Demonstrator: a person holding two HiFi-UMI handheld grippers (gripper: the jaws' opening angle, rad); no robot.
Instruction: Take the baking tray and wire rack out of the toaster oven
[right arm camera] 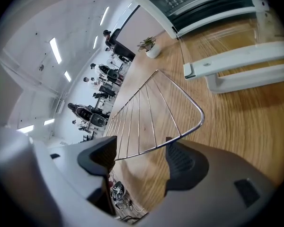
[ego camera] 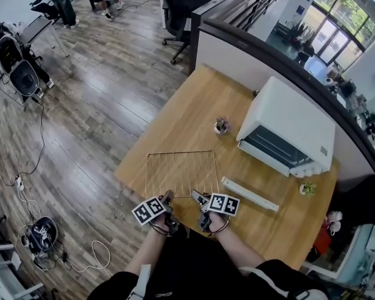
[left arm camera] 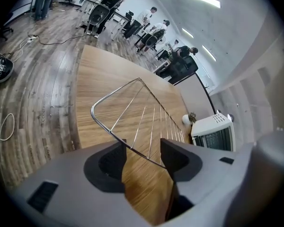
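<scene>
While wire rack point(ego camera: 180, 172) lies on table point(ego camera: 194, 111), lower centre of head view, my left gripper point(ego camera: 168, 197) and right gripper point(ego camera: 197, 197) both stand apart, near rim between pads, unclamped; toaster oven point(ego camera: 290, 120) upper right

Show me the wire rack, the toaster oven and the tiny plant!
Silver metal wire rack point(ego camera: 180, 174): head view, on its middle bars.
Boxy white toaster oven point(ego camera: 295, 112): head view, on its top panel.
Small green plant in a white pot point(right arm camera: 152, 53): right gripper view, on the pot.
</scene>
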